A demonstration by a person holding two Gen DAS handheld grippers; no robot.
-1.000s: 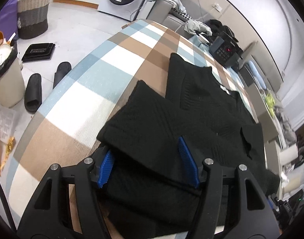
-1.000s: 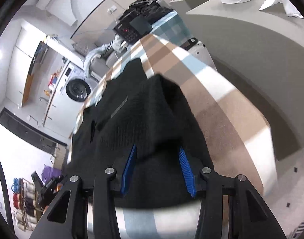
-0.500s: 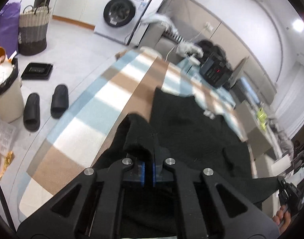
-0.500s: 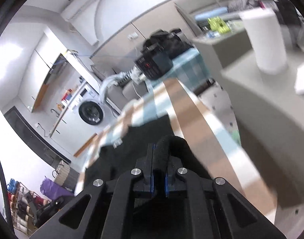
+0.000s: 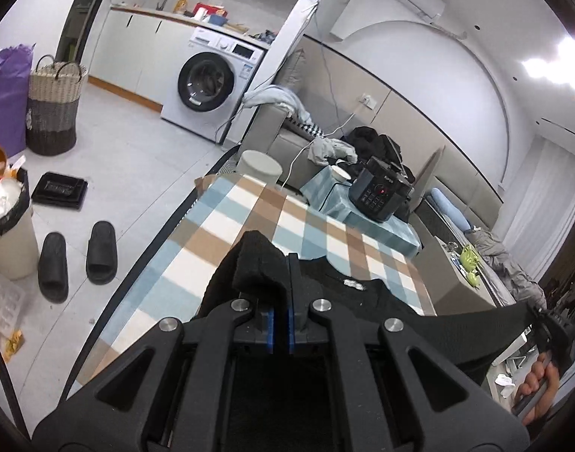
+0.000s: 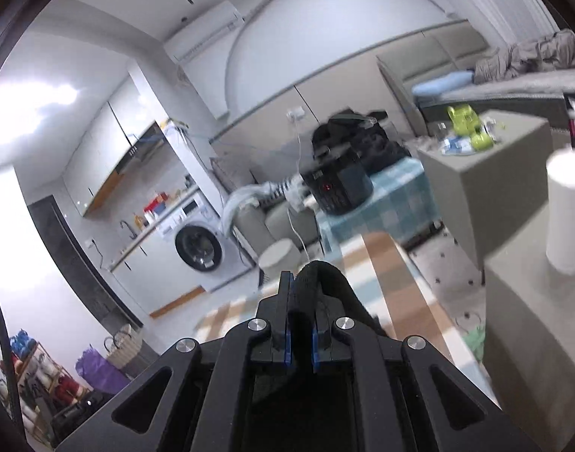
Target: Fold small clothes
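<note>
Here the left gripper (image 5: 281, 329) is pinching a bunched edge of the black knit garment (image 5: 370, 301), raised above the checked tablecloth (image 5: 227, 226). The right gripper (image 6: 299, 342) is clamping another fold, the cloth hanging taut between both.

1 garment (image 5: 366, 301), 2 slippers (image 5: 101, 252), 2 grippers (image 5: 280, 329)

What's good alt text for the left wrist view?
The left gripper is shut on a black garment, lifting its edge above a plaid table. The cloth stretches right to the other gripper. A washer stands behind.
</note>
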